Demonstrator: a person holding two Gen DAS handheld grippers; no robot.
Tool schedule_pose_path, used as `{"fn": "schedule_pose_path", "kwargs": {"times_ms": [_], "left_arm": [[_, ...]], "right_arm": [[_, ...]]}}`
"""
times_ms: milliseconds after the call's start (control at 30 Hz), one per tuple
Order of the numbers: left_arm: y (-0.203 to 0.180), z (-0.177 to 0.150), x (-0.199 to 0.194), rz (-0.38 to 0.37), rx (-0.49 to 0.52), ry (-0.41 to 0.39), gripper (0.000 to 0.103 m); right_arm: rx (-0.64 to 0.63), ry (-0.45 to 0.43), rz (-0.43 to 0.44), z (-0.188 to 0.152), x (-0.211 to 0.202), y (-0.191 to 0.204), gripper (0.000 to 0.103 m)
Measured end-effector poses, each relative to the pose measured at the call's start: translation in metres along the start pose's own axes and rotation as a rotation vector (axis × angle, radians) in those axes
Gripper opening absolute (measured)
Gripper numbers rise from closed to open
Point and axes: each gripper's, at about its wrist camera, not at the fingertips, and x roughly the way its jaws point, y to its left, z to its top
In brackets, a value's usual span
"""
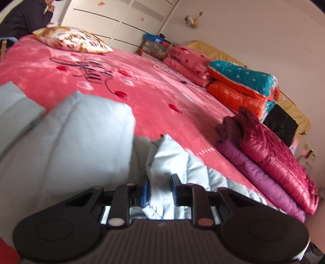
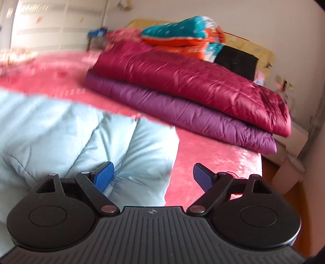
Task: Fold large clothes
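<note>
The pale blue jacket (image 1: 85, 138) lies on the near part of the bed (image 1: 142, 91), which is covered in a pink spread printed with hearts and dark script. The left gripper (image 1: 160, 189) has its jaws drawn narrow and pinching a fold of the jacket, the cloth bunched between the blue pads and puffing up ahead of them. A folded sleeve or panel rises to the left and blocks much of that side of the bed. The right gripper (image 2: 153, 175) stands with its jaws wide and nothing clamped; its left pad (image 2: 103, 174) sits against the jacket's quilted edge, while the right pad hangs over bare spread. To the right, near the bed's edge, a maroon coat (image 2: 193, 81) is stacked on a purple coat (image 2: 182, 113), both folded, well apart from the jacket. Behind them are an orange and teal quilt (image 1: 243, 85), pink bedding (image 1: 186, 61) and a black bag (image 1: 281, 123) against a yellow headboard. A patterned pillow (image 1: 71, 39) lies at the far side, near a white wardrobe (image 1: 121, 18), where a person in dark clothes (image 1: 22, 16) stands.
</note>
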Motion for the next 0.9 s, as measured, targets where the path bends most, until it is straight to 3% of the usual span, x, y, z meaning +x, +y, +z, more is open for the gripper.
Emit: {"fn": "schedule_pose_path", "kwargs": {"times_ms": [167,233,300,433,600,733,900], "left_arm": [[-0.005,0.005,-0.012,0.028,0.031,-0.095,0.021],[-0.006,0.007,-0.018,-0.003,0.04,-0.136,0.027],[-0.01,0.005,-0.018,-0.05,0.048,-0.14,0.043],[-0.021,-0.002,-0.008,-0.12,0.088,-0.091,0.049],[-0.029,-0.018,0.015,-0.148,0.108,0.033,0.055],[-0.03,-0.028,0.028,-0.085,0.138,0.086,0.056],[-0.034,-0.04,0.033,-0.029,0.216,0.083,0.057]], "right_arm": [[-0.014,0.002,-0.012,0.002,0.0,-0.002,0.103],[0.015,-0.007,-0.017,0.004,-0.002,-0.008,0.103],[0.062,-0.036,-0.021,0.009,-0.008,-0.013,0.103],[0.199,-0.111,0.05,0.023,-0.019,-0.027,0.103],[0.277,-0.094,0.163,0.03,-0.013,-0.024,0.103],[0.24,-0.03,0.201,0.025,0.003,-0.012,0.103],[0.243,0.088,0.219,0.019,0.031,-0.009,0.103]]}}
